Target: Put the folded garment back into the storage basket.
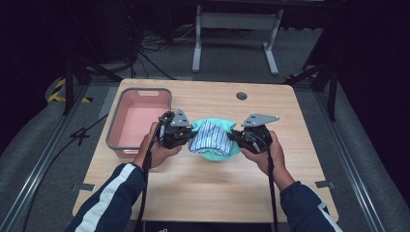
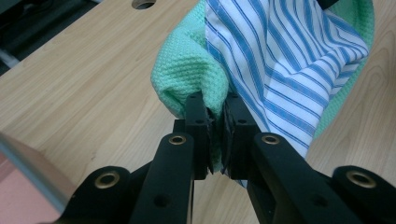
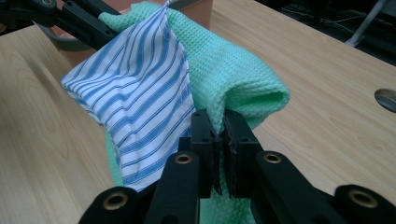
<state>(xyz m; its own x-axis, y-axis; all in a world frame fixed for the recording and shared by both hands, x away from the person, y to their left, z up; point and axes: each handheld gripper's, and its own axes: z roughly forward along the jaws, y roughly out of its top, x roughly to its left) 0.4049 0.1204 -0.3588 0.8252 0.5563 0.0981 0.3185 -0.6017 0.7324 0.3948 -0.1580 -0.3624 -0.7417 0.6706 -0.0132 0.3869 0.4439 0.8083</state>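
A mint-green waffle cloth (image 1: 220,153) hangs between the two grippers above the table's middle, with a blue-and-white striped cloth (image 1: 209,137) lying in its fold. My left gripper (image 1: 189,131) is shut on the left edge of the green cloth (image 2: 187,74), the striped cloth (image 2: 289,70) beside its jaws. My right gripper (image 1: 233,137) is shut on the right edge of the green cloth (image 3: 233,70); the striped cloth (image 3: 135,98) drapes to the left of its jaws. The bundle sags between them, its bottom near the tabletop.
A pink bin with a grey rim (image 1: 114,130) stands at the table's left, close behind the left hand. A round cable hole (image 1: 241,95) sits at the back of the wooden table (image 1: 203,188). A metal frame stands on the floor beyond.
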